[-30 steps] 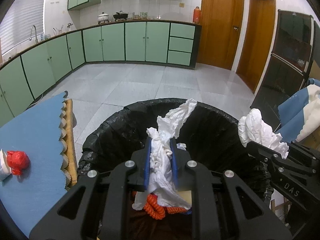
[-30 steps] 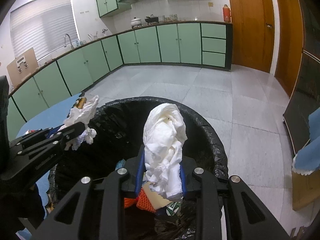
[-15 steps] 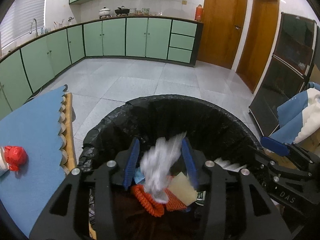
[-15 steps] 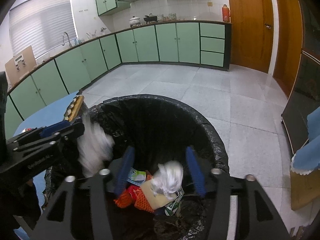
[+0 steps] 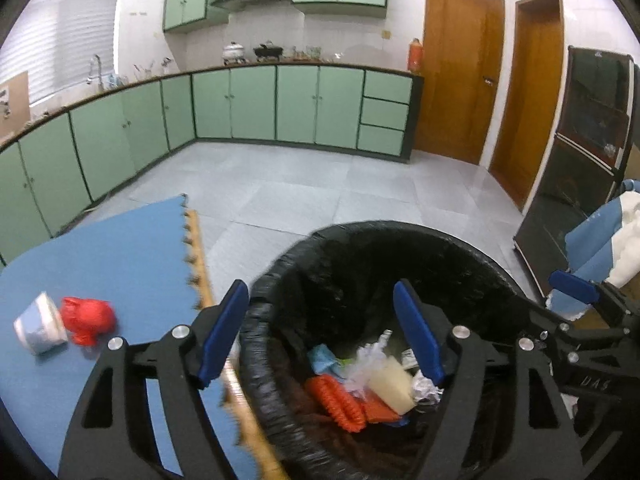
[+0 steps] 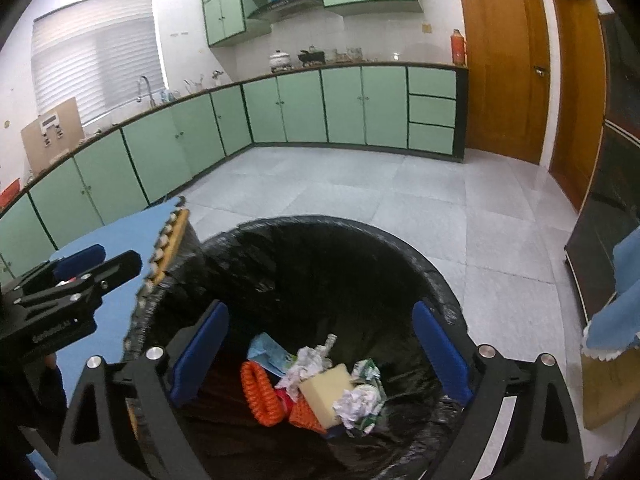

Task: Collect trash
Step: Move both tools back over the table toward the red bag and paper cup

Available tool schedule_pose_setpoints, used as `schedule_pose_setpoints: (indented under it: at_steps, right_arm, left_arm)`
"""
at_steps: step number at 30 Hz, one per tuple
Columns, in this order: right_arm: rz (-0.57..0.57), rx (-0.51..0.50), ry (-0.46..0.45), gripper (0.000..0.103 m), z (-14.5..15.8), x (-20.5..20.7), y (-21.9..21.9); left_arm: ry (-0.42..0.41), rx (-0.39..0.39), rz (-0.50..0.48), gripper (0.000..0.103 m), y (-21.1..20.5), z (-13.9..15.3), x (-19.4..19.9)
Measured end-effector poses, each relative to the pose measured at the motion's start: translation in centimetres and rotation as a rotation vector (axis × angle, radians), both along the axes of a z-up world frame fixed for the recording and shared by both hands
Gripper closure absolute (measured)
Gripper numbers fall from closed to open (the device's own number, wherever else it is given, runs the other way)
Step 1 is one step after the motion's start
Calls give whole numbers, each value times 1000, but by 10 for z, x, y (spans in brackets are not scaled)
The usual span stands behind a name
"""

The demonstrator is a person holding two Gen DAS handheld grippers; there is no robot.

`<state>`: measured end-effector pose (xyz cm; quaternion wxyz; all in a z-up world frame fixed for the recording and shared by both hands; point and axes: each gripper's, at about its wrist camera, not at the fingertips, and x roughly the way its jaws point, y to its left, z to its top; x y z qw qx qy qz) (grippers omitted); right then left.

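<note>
A bin with a black liner [image 5: 360, 232] stands below both grippers. At its bottom lie crumpled white tissues [image 6: 306, 362], an orange coil [image 5: 336, 400] and a pale sponge [image 6: 324, 392]. My left gripper [image 5: 320, 296] hangs over the bin's left rim, jaws opening, with nothing between them. My right gripper [image 6: 320, 312] is over the bin's middle, jaws opening wide and holding nothing. On the blue table [image 5: 120, 248] to the left lie a red crumpled wad [image 5: 88, 320] and a white paper cup [image 5: 40, 324] tipped on its side.
The table's wooden edge [image 5: 196, 248] almost touches the bin's left side. Blue and white cloth [image 5: 600, 240] lies to the right, with a dark glass cabinet [image 5: 580, 152] behind it. Grey tiled floor [image 6: 360, 192] runs to green cabinets and wooden doors.
Both grippers opened and the white tissue wads dropped out of them into the bin. The left gripper rose and shifted left toward the table; the right one lifted slightly.
</note>
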<state>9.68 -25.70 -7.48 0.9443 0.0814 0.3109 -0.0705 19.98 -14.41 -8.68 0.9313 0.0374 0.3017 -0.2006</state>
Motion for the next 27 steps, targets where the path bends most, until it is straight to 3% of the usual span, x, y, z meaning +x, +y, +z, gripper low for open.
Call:
schedule_pose_setpoints:
  at_steps: [9,27]
  right_arm:
    - [72,-4,-39,11,18,12,51]
    - [285,2,-59,11,14,66,186]
  left_arm:
    - [-74,2,130,27,85,21,-17]
    - [-68,72,438,27,252,17,-5]
